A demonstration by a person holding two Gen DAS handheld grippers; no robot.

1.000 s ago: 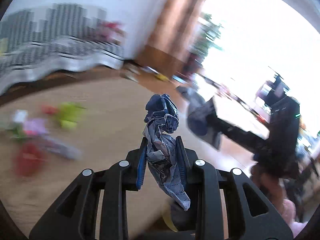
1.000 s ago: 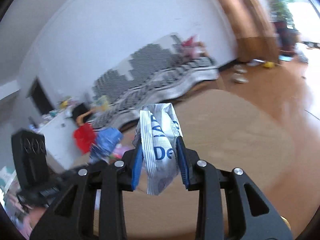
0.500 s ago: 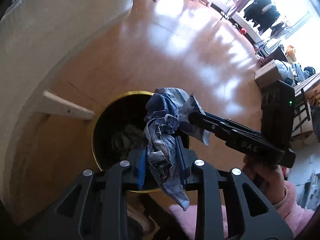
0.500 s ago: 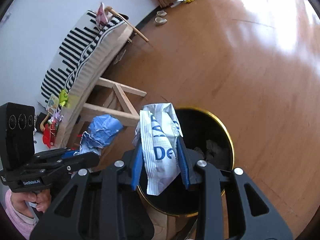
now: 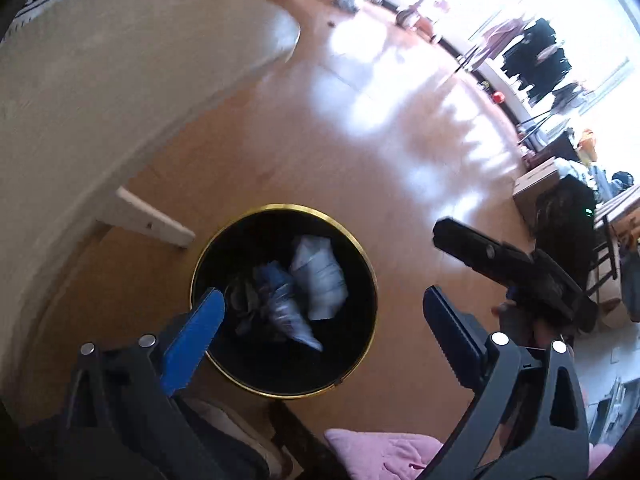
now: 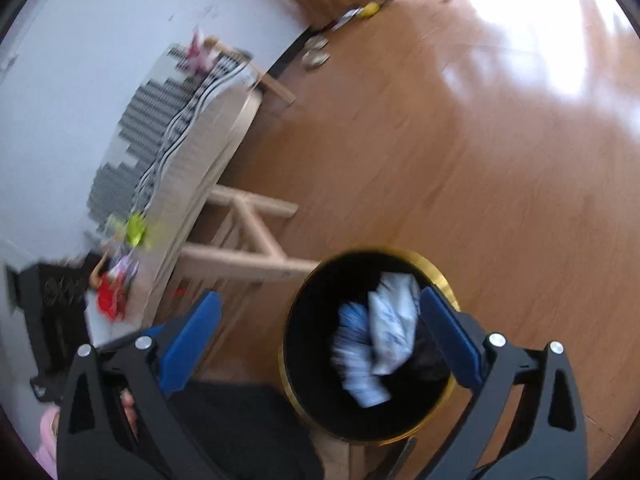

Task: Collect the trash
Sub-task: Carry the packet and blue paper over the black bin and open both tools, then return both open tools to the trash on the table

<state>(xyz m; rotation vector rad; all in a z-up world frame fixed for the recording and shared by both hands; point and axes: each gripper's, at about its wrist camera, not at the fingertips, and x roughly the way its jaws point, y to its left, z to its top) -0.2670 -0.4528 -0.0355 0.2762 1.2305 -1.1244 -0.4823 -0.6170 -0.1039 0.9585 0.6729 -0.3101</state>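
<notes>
With our left tool [image 5: 320, 316] and right tool [image 6: 318, 320] spread wide and empty above the bin [image 5: 362, 252], where the crumpled wrapper [image 5: 320, 276] lies, we should lift straight clear of its rim.

Two wrappers [image 5: 318, 276] inside bin [image 5: 240, 220]; bin on floor [image 5: 360, 152] right of table [image 5: 120, 60].

One black bin [image 5: 362, 264] with a gold rim. Inside, one blue crumpled wrapper [image 5: 280, 300], one white packet [image 5: 322, 276], maybe some darker bits too. Two grippers [image 5: 320, 306] [image 6: 318, 314].
</notes>
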